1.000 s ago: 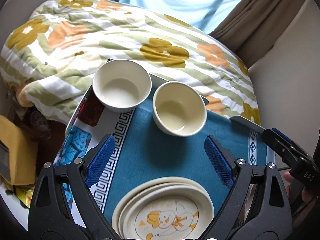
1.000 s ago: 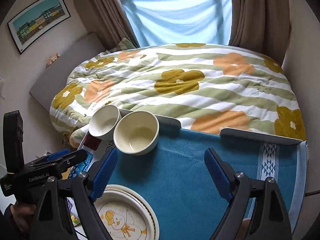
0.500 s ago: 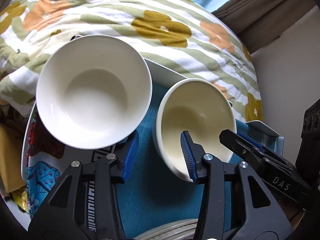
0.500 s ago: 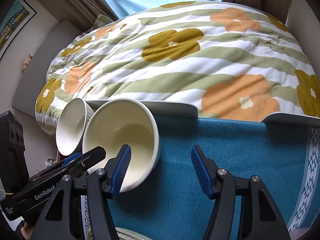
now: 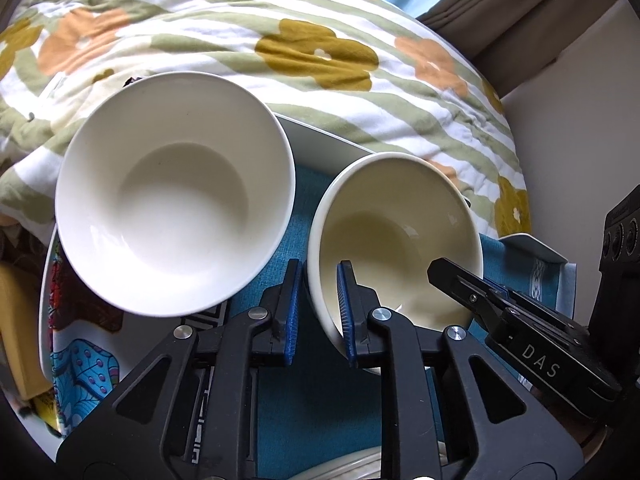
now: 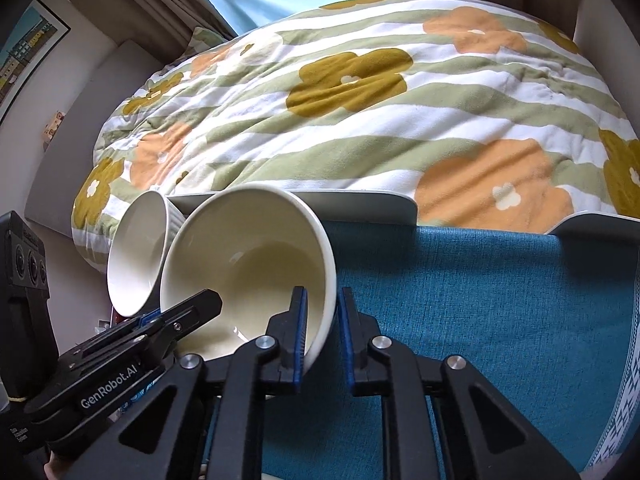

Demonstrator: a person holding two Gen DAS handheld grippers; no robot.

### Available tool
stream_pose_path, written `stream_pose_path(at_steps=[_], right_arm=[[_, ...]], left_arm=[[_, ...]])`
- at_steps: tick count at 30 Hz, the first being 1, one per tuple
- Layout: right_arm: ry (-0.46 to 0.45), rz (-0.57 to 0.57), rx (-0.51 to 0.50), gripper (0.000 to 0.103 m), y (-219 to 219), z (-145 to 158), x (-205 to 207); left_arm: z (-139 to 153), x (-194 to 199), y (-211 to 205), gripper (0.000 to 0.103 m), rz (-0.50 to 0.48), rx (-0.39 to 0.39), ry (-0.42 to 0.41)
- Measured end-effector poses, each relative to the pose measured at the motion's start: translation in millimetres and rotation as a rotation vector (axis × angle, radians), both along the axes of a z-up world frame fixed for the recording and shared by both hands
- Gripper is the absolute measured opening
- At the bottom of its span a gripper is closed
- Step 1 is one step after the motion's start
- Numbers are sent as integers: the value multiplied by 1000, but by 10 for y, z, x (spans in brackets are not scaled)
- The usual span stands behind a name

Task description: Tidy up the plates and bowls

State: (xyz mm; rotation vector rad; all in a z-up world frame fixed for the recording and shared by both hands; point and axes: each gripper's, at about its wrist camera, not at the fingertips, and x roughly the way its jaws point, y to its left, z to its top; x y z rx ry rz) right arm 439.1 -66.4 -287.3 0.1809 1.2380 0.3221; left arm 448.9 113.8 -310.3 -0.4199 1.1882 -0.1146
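Note:
A cream bowl (image 5: 392,240) (image 6: 248,272) stands on the blue cloth (image 6: 480,300), with a white bowl (image 5: 176,200) (image 6: 136,256) just to its left. My left gripper (image 5: 320,312) straddles the cream bowl's left rim. Its jaws are closing, one pad inside and one outside the wall, and both press on it. My right gripper (image 6: 322,328) is closing the same way on that bowl's right rim. Each gripper also shows in the other view, as a black tip over the bowl: the right gripper (image 5: 444,272) and the left gripper (image 6: 200,304).
A stack of plates (image 5: 352,468) peeks out at the near edge under my left gripper. The cloth lies in a white tray (image 6: 360,200) that butts against a bed with a flowered quilt (image 6: 360,100). To the right of the bowls the blue cloth is bare.
Both grippers have come down and forward from above the tray to the cream bowl. Their wide-open jaws have closed onto its left and right rims. The plates have dropped almost out of view.

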Motion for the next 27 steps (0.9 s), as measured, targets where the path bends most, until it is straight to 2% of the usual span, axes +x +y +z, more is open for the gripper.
stream_pose_path(at_steps=[7,14,21,27], right_arm=[[-42,-17,25,14,-81,144,-95],[-118,-14,75,14,-346,554,-391],[-181,22,96,14,-892,1013,-907],[-214,47,63,14,-1532,1213,-1385]], left_arm=[[174,-103,-91,15,-20,35,-38],[713,-435,-351,15,-35,73,-128],[1216,-998,-895,15,-46,83,-175],[1328,-1523,-1617,15,-45,58,-202]])
